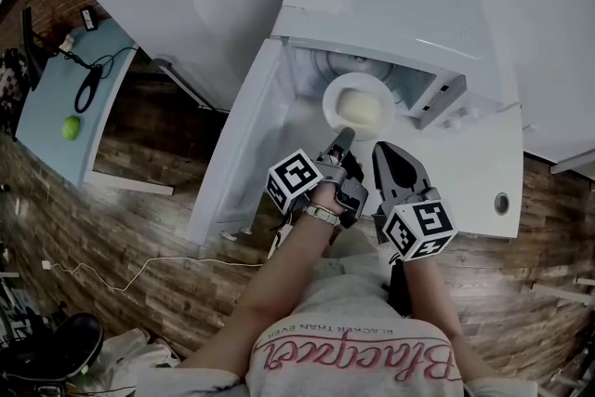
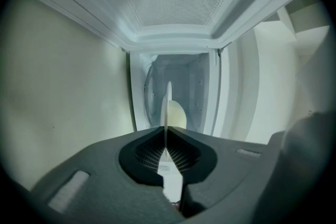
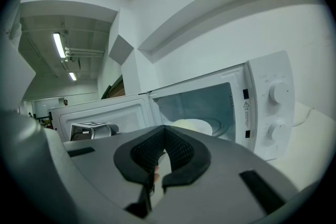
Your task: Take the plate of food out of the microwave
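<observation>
Left fingers (image 2: pixel 144 153) tight on plate (image 1: pixel 358 81) rim

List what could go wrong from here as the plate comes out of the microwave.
1. The left gripper pinches only the near rim of the plate. With all the weight beyond the jaws, the plate may droop or slip, and the food could slide off.
2. The right gripper is shut, empty and beside the plate, so nothing supports the other side.
3. The open door stands close on the left, so a swing that way could knock the plate.
</observation>
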`<state>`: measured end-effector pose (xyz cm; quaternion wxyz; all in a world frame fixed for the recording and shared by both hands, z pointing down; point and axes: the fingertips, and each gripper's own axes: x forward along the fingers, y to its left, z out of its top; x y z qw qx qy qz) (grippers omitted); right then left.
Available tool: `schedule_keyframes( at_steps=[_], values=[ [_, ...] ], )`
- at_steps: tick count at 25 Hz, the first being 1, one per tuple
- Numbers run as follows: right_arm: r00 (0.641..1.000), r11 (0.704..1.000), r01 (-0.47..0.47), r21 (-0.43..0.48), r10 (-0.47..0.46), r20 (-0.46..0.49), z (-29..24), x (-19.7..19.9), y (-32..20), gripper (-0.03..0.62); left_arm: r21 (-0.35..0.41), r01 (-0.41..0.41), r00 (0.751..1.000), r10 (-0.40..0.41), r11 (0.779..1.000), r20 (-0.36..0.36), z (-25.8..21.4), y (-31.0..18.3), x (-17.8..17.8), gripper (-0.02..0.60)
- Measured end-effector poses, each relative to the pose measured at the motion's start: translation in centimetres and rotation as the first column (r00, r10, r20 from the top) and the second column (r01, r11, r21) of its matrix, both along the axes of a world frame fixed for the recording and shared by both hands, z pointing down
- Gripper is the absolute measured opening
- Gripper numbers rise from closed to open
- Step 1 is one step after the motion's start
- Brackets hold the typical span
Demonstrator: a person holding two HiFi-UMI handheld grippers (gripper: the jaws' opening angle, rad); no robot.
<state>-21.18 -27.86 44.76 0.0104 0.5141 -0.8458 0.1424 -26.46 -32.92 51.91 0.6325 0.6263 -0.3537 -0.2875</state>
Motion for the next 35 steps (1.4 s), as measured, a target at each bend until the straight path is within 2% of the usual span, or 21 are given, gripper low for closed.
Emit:
schedule_keyframes(
  at_steps=[20, 35],
  values=[
    [0.996, 0.997, 0.079, 0.017, -0.079, -0.029, -2.9, 1.8, 3.3, 0.012, 0.009, 0.095, 0.995, -0.095, 0.995, -0.018, -2.7, 3.9, 0.6, 0.017],
    [0.996, 0.994, 0.092, 0.049, -0.092, -0.012, -5.4, 3.1, 4.1, 0.012, 0.016, 0.095, 0.995, -0.095, 0.995, 0.002, -4.8, 5.7, 0.9, 0.017]
  ],
)
